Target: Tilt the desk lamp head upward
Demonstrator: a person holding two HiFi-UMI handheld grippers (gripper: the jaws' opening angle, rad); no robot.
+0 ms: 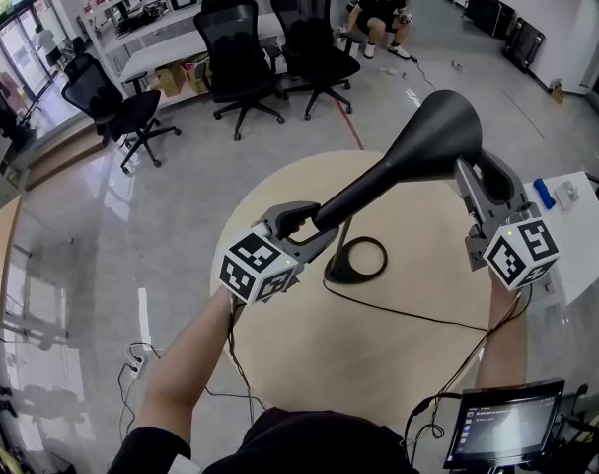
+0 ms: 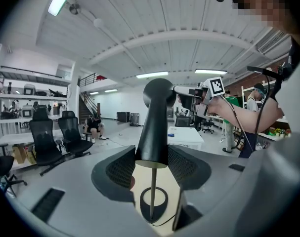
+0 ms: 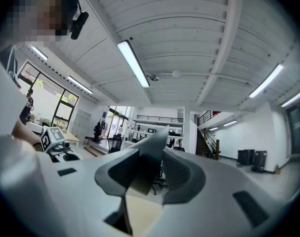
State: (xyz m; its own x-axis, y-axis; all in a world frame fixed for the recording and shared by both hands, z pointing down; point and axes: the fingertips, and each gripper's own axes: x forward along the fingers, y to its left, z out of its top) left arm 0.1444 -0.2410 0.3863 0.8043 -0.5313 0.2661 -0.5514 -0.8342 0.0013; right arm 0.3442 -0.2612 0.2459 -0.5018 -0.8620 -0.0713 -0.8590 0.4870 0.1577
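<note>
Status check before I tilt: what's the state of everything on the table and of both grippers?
Lamp head: slanted, wide rim higher than the narrow end, gripped at both ends.
Left gripper: jaws shut on the lamp head's narrow end.
Right gripper: jaws shut on the lamp head's rim.
Lamp base: flat on the table.
Cord: slack, lying across the table.
Screen: lit.

Office chairs [image 1: 238, 52], round table [image 1: 378, 363], screen [image 1: 503, 425]
</note>
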